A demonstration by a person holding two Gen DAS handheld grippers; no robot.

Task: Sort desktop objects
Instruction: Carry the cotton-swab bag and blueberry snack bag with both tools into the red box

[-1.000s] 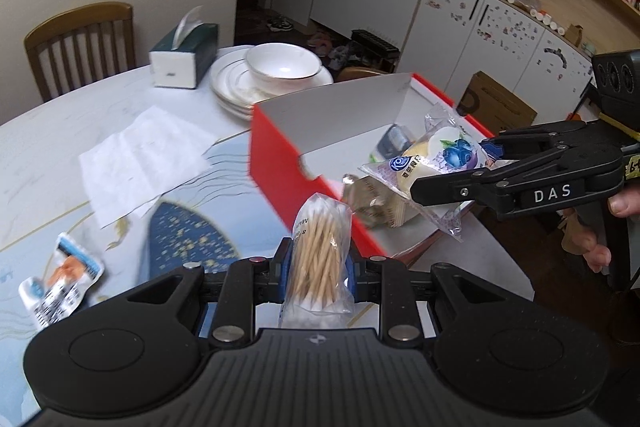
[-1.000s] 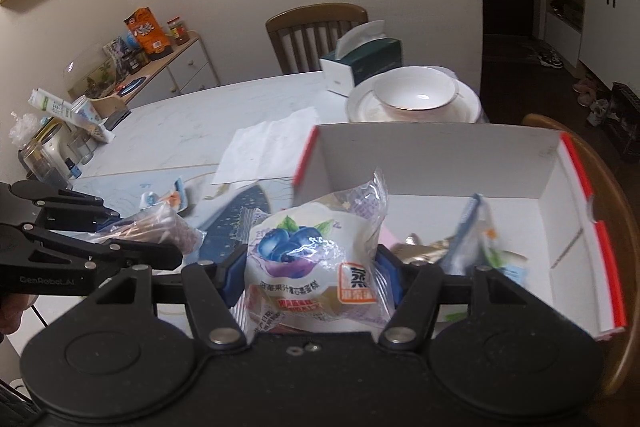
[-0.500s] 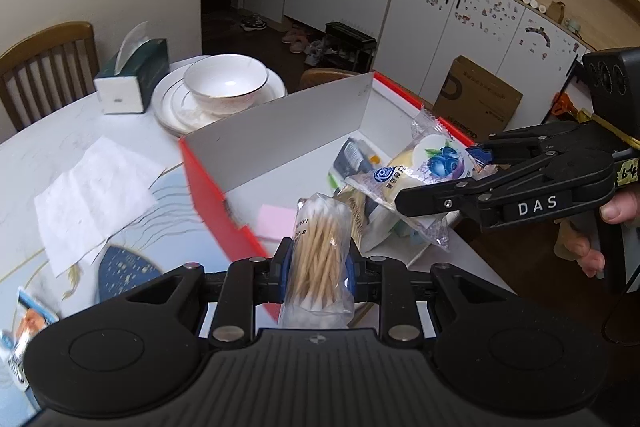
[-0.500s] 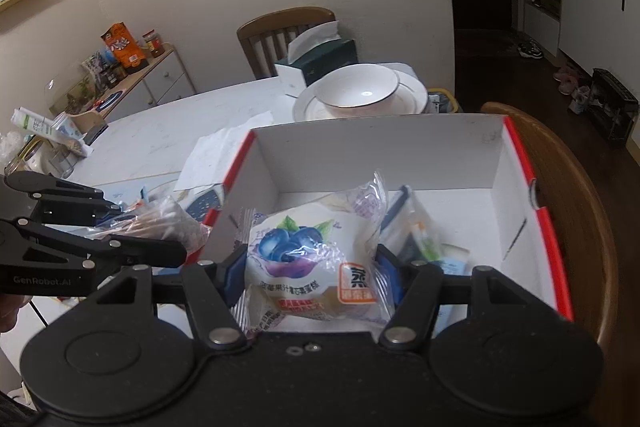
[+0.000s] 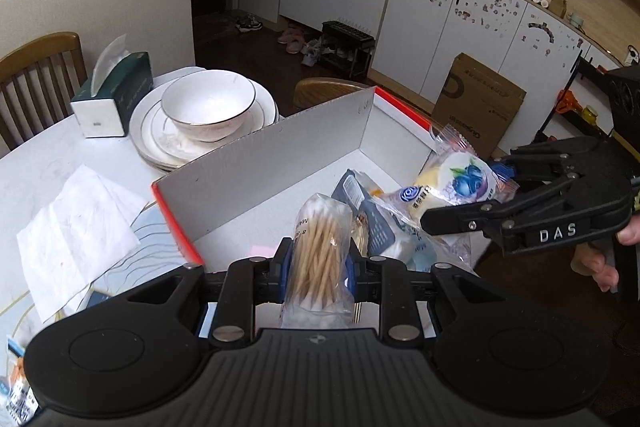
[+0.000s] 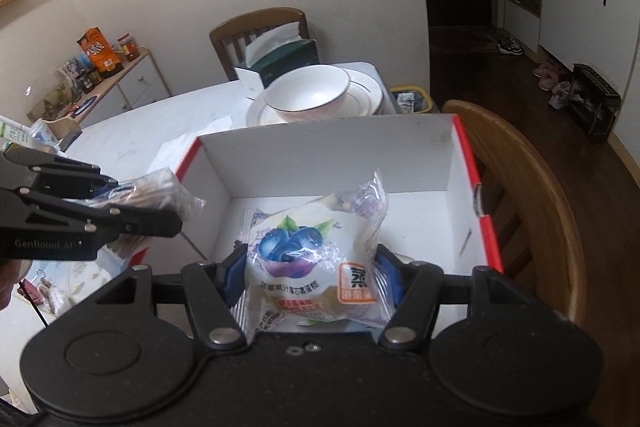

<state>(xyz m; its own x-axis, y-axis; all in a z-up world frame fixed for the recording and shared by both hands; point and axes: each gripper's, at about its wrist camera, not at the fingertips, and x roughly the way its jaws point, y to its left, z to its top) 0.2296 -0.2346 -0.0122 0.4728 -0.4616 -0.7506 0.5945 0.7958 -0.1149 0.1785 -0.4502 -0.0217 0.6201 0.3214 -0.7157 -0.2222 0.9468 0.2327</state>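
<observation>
The left gripper (image 5: pixel 318 267) holds a swab pack (image 5: pixel 320 259) upright between its jaws, closed on the pack's sides, above the near-left corner of the box (image 5: pixel 280 151). The right gripper (image 6: pixel 312 275) is clamped on a cake packet (image 6: pixel 316 263) printed with blueberries, and holds it over the box's open top, near the front wall. In the left wrist view the right gripper (image 5: pixel 460 195) comes in from the right of the box with the packet (image 5: pixel 448 187) sticking out past its fingertips. In the right wrist view the left gripper (image 6: pixel 140 203) comes in from the left of the box, the pack (image 6: pixel 156 191) just outside the box's left wall.

The box is white inside with red outer walls and sits at the table (image 5: pixel 44 155) edge. More wrapped items (image 5: pixel 360 203) lie on its floor under the packet. Behind the box stands a bowl (image 5: pixel 208 103) on stacked plates (image 5: pixel 148 131), and a tissue box (image 5: pixel 116 91) stands left of them. A white napkin (image 5: pixel 76 235) lies flat left of the box. A wooden chair (image 6: pixel 532 195) stands against the box's right side.
</observation>
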